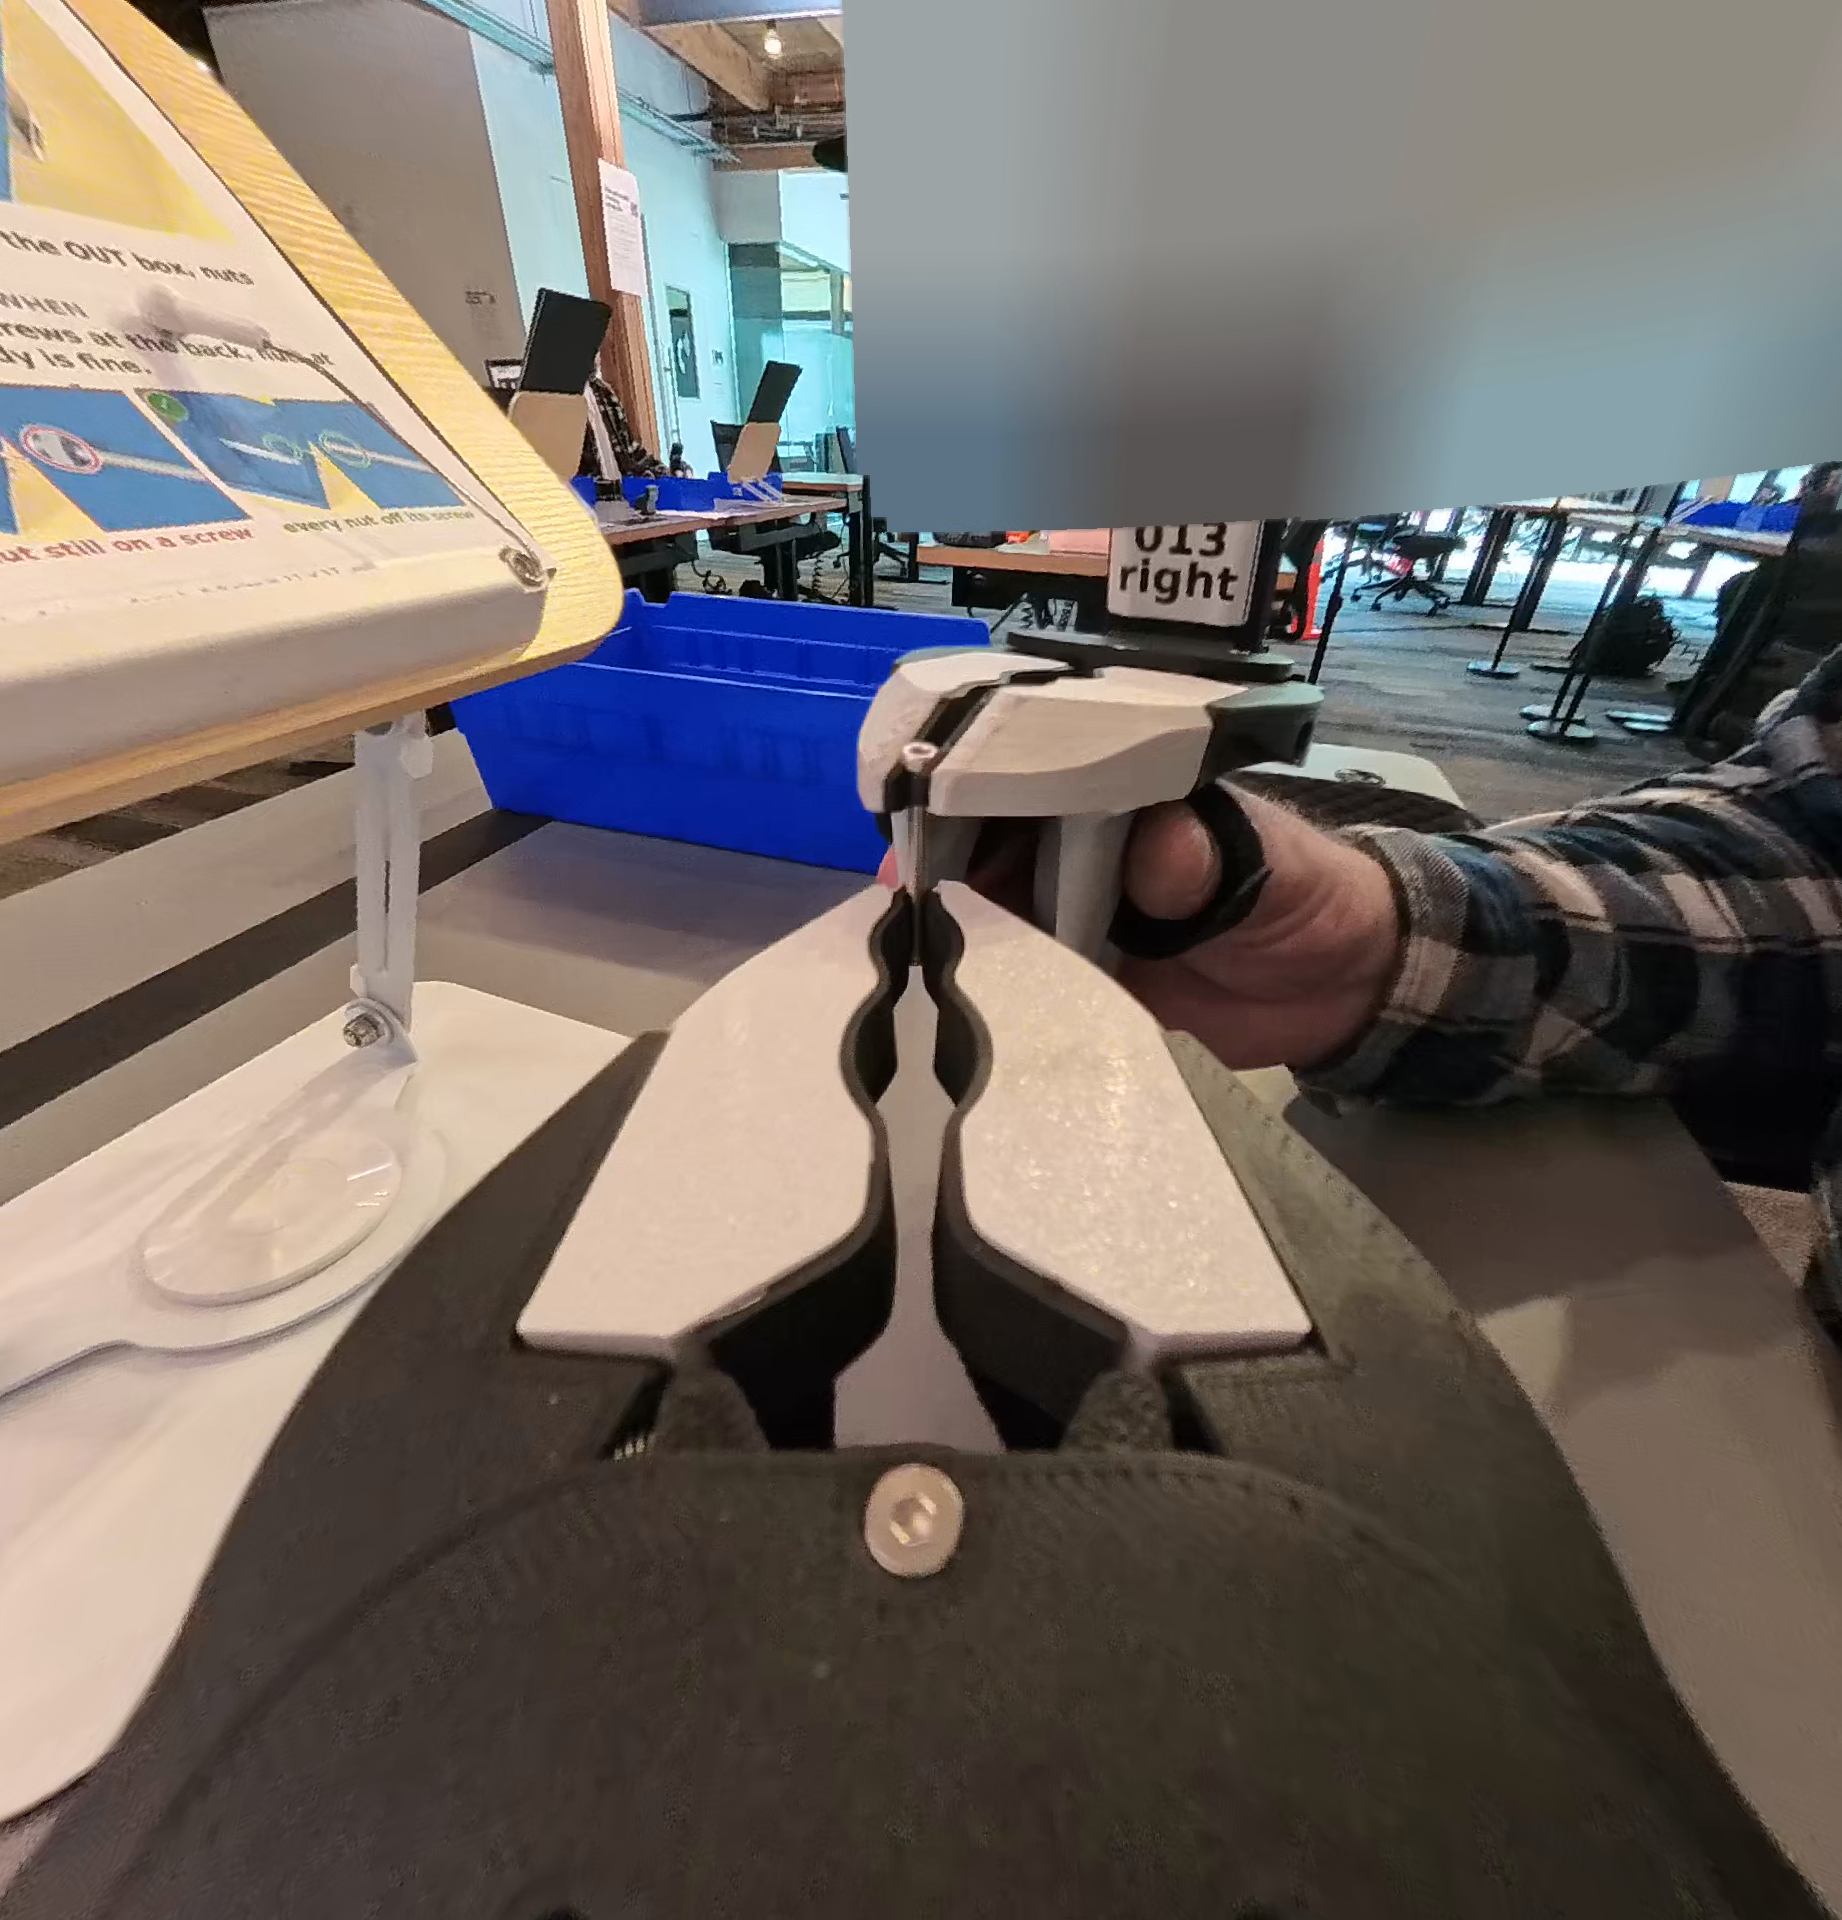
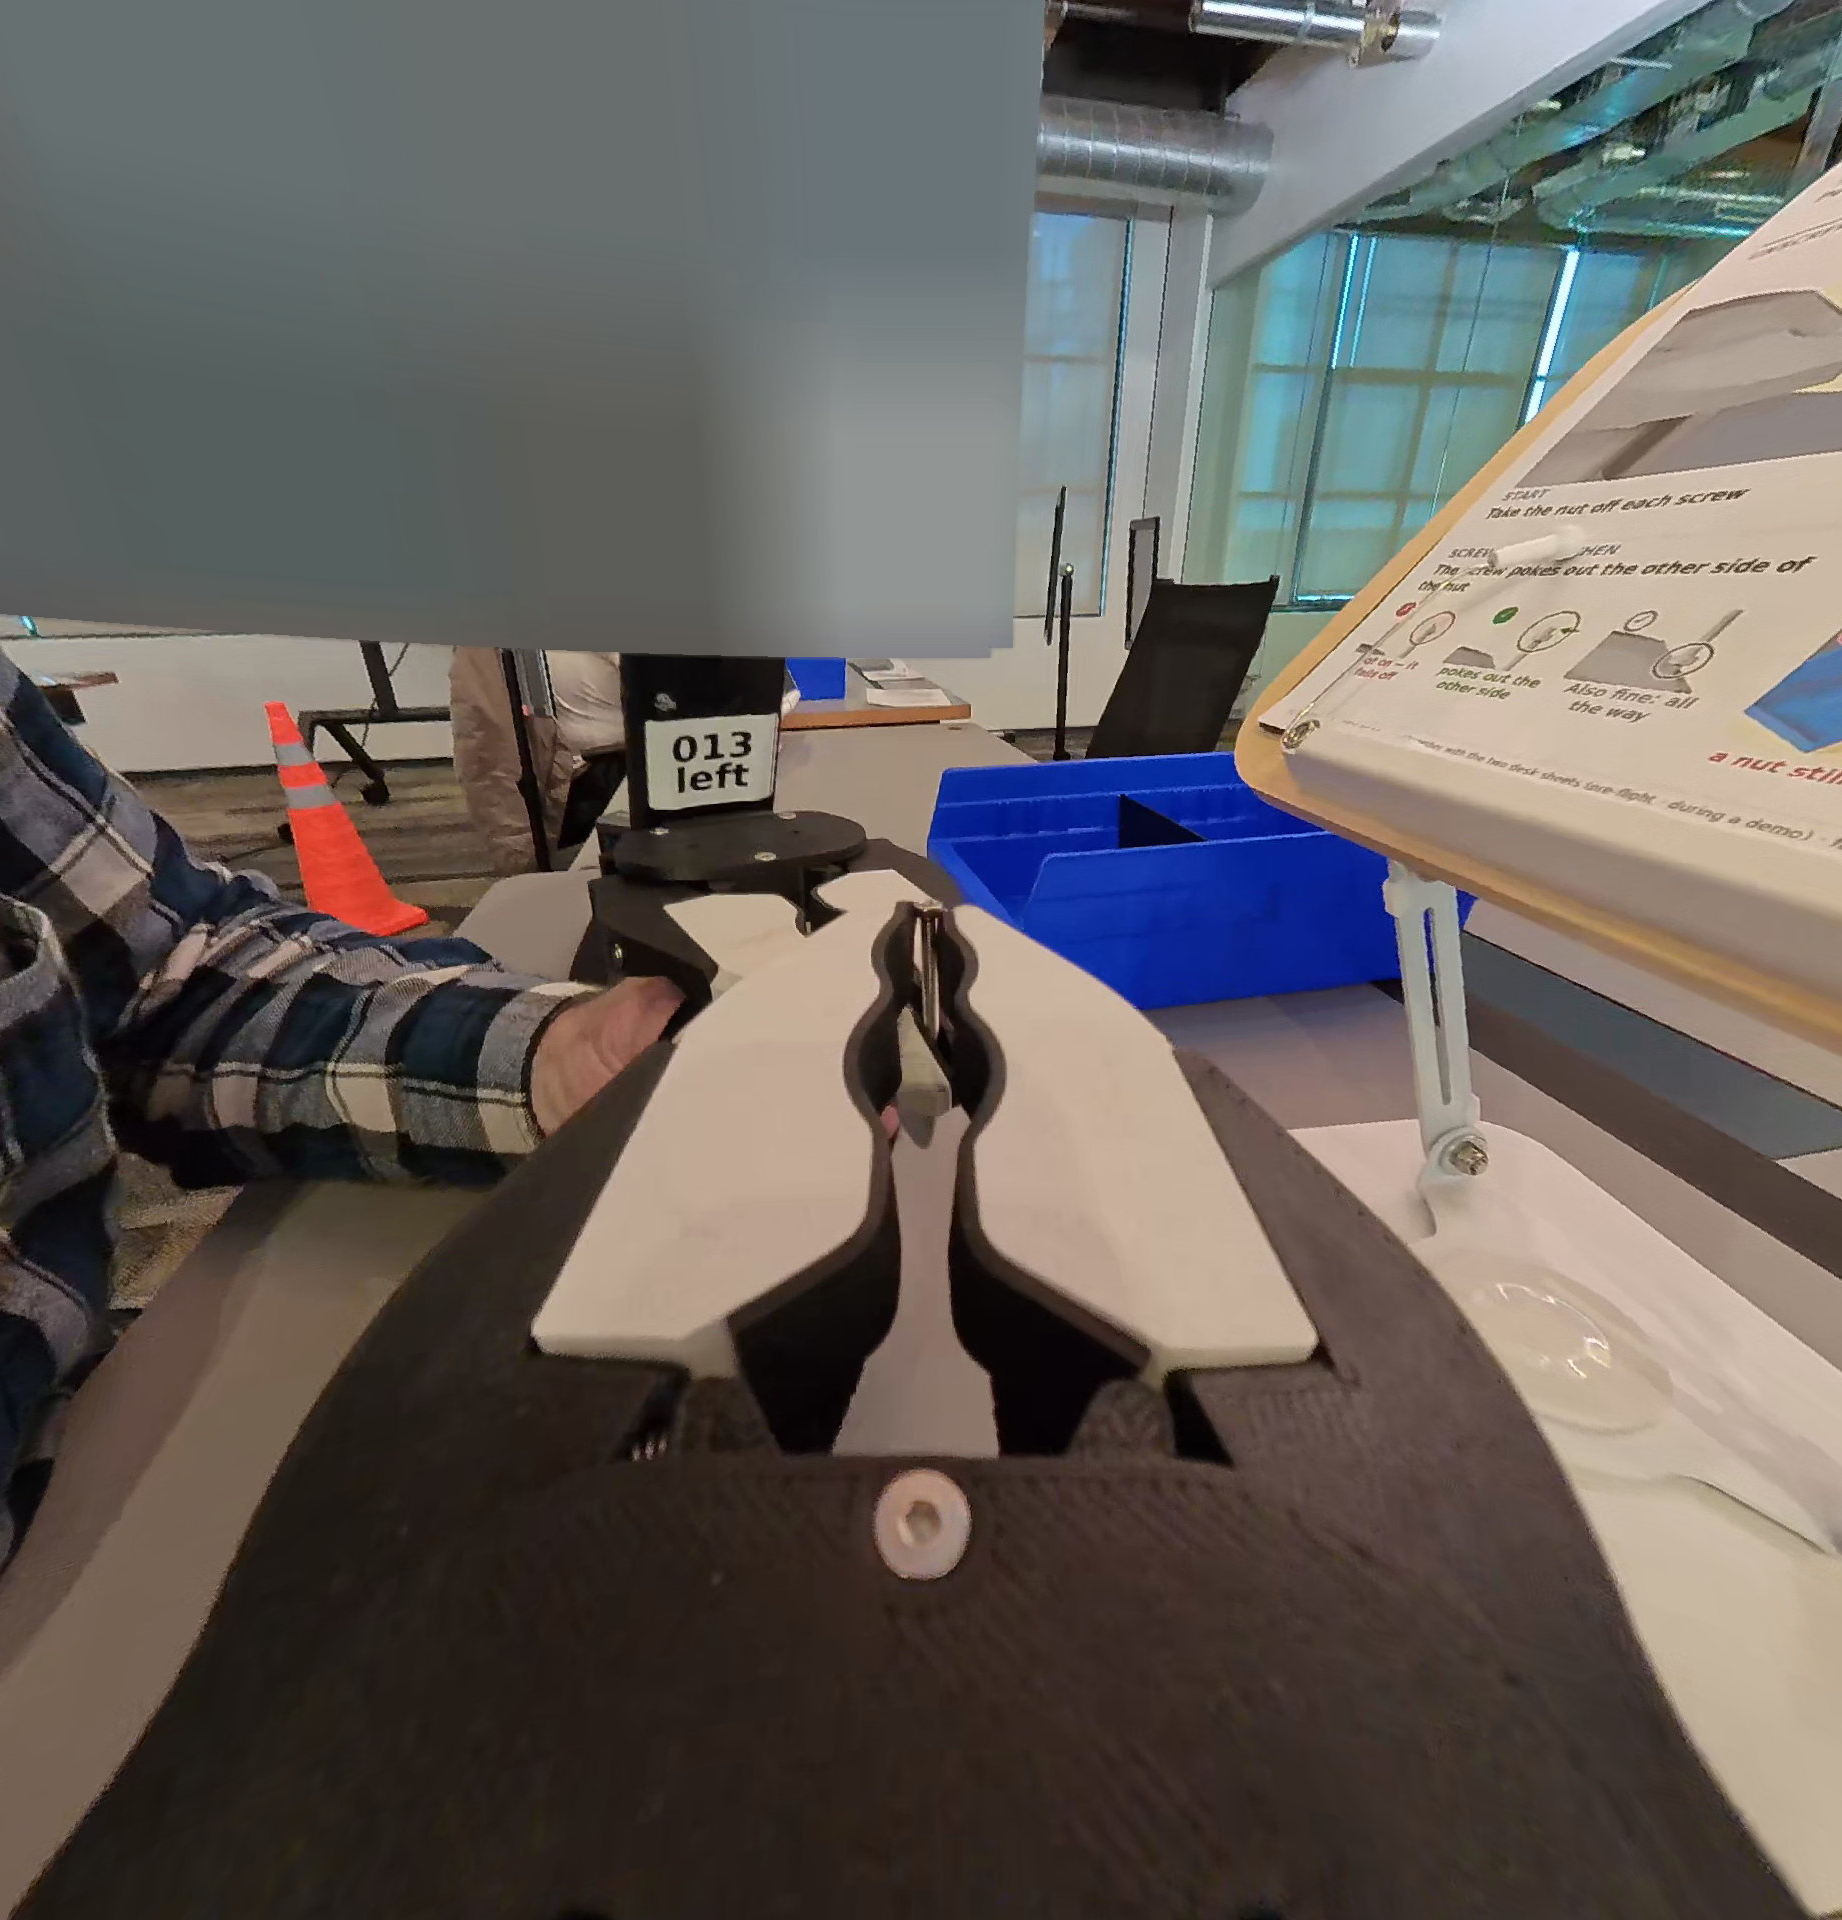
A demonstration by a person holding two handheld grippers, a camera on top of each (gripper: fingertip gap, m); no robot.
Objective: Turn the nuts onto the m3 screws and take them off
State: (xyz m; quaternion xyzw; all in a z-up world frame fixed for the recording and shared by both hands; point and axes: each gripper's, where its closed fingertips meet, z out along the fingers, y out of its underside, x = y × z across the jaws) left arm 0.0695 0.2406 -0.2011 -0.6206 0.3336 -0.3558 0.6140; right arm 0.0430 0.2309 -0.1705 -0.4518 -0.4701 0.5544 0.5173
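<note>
Left tongs (image 1: 915,940): matt white plastic fingers with a faintly sparkling grain, black rubbery liners, ridged black printed body.
Thin silver metal screw (image 2: 929,971): glossy, smooth.
Blue plastic bin (image 2: 1187,883): smooth, slightly shiny.
Tilted wooden board (image 1: 304,665): pale, fine-grained edge, carrying glossy printed paper.
Grey surface (image 1: 605,914): smooth, matt.
Plaid sleeve (image 1: 1644,914): soft woven cloth.

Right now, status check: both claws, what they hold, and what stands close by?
Right claw shut on upright metal screw. Left claw shut on the screw's lower end. Blue bin behind; instruction board stand beside it, apart from both.
</note>
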